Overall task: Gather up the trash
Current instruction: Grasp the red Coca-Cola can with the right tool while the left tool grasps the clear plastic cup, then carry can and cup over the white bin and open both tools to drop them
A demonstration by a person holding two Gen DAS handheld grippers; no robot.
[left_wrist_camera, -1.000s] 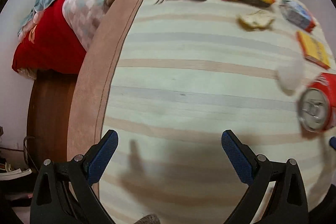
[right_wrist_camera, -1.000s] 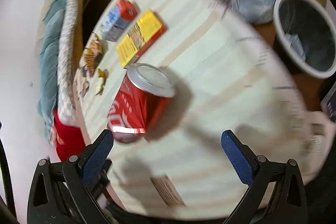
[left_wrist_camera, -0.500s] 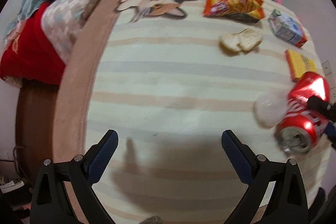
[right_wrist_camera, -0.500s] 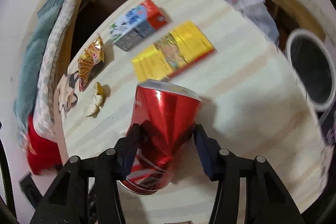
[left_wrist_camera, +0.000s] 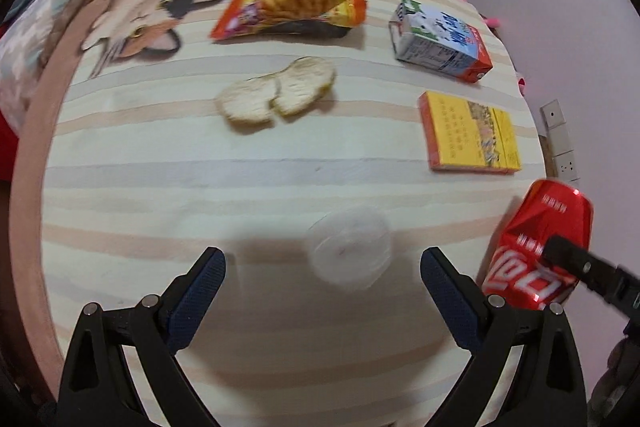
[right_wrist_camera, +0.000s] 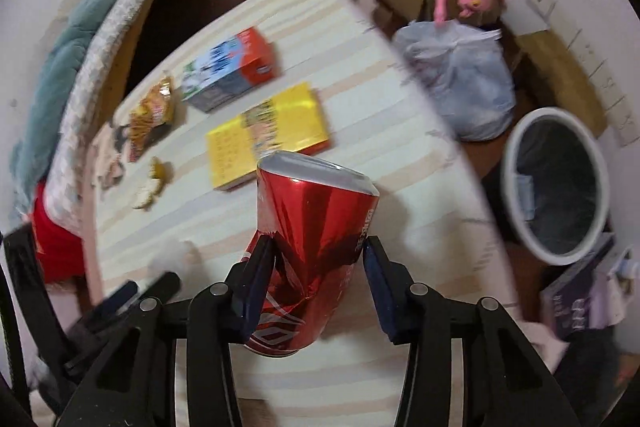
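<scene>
Red can (right_wrist_camera: 316, 239) in right gripper (right_wrist_camera: 318, 259); two cartons (left_wrist_camera: 440, 41) remain.

Right gripper (right_wrist_camera: 318, 255): went from open to clamped on red can (right_wrist_camera: 312, 227) | can: dented, raised off striped rug (right_wrist_camera: 360, 99)

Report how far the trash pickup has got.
Early. Done: something pale already lies in the bin. In hand: the right gripper pinches the dented red can; the left gripper is open above a white lid. Left: chip bag, peel, carton, yellow box.
</scene>
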